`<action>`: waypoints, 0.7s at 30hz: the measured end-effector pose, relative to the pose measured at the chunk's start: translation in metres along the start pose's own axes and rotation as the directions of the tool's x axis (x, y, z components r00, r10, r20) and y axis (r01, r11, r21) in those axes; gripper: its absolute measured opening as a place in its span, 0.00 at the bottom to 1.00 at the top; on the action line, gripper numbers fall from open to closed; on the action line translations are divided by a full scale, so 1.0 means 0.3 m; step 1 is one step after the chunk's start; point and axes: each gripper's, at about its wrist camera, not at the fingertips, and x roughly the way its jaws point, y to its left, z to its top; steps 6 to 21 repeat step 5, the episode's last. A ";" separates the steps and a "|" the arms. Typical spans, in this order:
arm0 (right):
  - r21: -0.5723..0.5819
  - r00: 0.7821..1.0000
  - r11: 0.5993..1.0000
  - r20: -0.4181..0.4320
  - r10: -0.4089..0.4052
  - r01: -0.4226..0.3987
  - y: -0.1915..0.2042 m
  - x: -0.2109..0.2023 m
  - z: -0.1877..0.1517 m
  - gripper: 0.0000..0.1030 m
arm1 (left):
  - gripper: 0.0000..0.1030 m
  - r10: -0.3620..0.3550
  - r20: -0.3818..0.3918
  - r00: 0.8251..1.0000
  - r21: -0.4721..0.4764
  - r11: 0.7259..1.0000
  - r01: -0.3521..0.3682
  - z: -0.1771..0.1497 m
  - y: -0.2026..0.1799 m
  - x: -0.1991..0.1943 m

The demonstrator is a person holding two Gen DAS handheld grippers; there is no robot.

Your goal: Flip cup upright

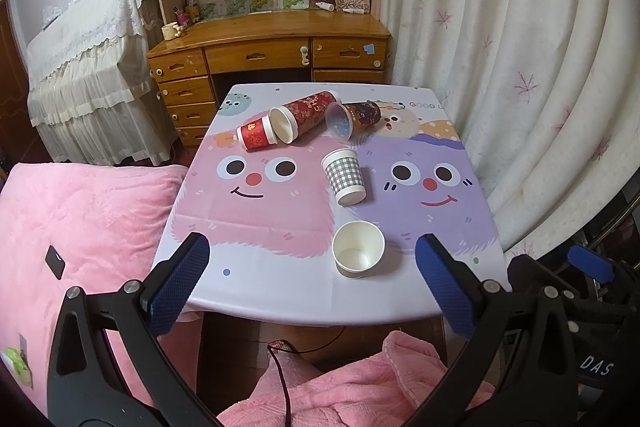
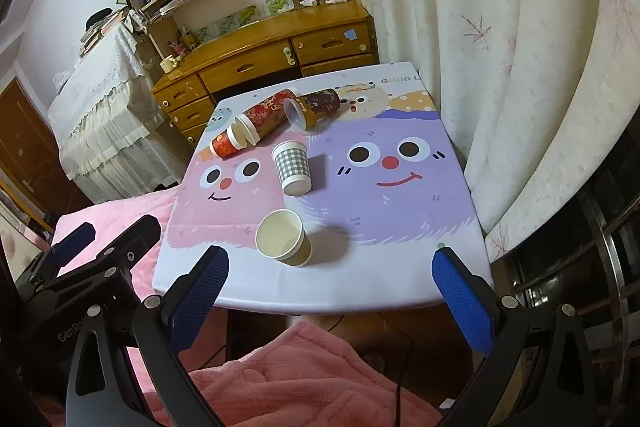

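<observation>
A plain white paper cup [image 1: 358, 249] stands upright near the table's front edge; it also shows in the right wrist view [image 2: 283, 237]. A checked cup [image 1: 345, 177] [image 2: 293, 167] lies on its side behind it. Further back lie a small red cup [image 1: 256, 134] [image 2: 226, 143], a tall red patterned cup [image 1: 305, 115] [image 2: 266, 117] and a dark cup with a clear lid [image 1: 354, 117] [image 2: 314, 107], all on their sides. My left gripper [image 1: 312, 281] is open and empty, in front of the table edge. My right gripper [image 2: 330, 285] is open and empty, also at the front edge.
The small table [image 1: 280, 291] carries a cartoon-face cloth. A pink blanket [image 1: 80, 227] lies left and below. A white curtain [image 1: 520, 67] hangs at the right. A wooden desk [image 1: 268, 47] with shelves stands behind the table.
</observation>
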 end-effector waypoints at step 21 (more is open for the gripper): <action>0.002 1.000 1.000 -0.001 0.001 -0.001 -0.002 0.000 0.001 1.00 | 0.99 0.001 0.002 1.000 0.003 1.000 -0.001 0.000 -0.002 0.000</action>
